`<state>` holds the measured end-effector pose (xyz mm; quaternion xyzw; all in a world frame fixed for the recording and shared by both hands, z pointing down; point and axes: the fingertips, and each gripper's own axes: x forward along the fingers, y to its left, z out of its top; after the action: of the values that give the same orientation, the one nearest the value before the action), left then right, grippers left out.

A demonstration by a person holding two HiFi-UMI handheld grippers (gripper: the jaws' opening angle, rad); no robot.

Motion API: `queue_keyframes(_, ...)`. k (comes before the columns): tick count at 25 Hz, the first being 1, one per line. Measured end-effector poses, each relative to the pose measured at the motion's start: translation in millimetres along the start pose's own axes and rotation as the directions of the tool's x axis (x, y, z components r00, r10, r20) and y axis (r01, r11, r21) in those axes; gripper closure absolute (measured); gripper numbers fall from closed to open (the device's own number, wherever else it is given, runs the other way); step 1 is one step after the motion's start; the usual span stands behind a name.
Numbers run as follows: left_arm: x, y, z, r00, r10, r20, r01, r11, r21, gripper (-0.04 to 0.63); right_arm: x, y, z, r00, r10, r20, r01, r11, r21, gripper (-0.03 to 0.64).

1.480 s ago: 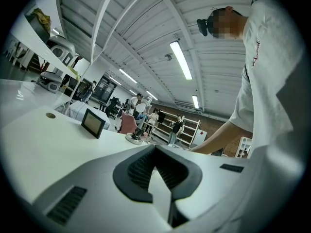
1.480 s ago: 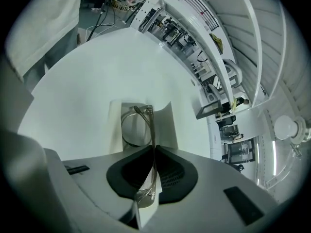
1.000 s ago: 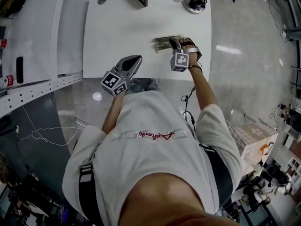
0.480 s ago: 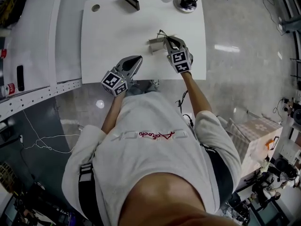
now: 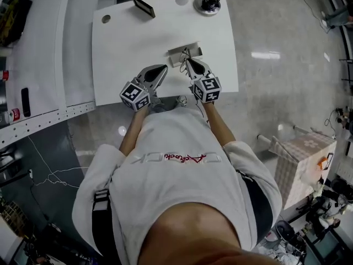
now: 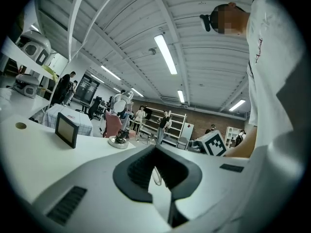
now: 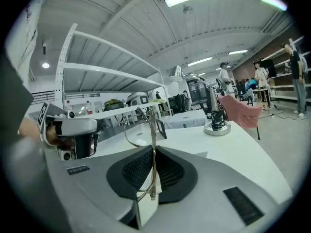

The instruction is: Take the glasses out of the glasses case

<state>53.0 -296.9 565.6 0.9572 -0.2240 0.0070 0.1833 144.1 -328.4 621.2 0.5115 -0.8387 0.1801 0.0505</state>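
My right tongs were clamped on one thin temple arm of the glasses, which looked lifted out of the glasses case and hung just above the counter. I judged the taking-out nearly done, and the next move a gentle set-down beside the case. The temple ran along the tongs, pointing away from me, with the lenses spread toward my left tongs, which were closed on nothing.
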Motion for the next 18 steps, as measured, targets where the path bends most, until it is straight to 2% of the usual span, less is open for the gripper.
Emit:
queue_keyframes(6,13.8,-7.9,-5.7,1.000,-0.013,-0.021,0.013,1.000,0.011,0.589,-16.8,-3.7,5.2,1.000,-0.001,0.028,0.000,1.000,0.023,0.586)
queue_keyframes(18,7.4,-22.6,-18.3,0.998,0.043,-0.045,-0.042,0.999,0.029,0.589,-40.0,10.1,6.1,0.995,0.070,0.065,-0.070,0.998,0.006,0.587)
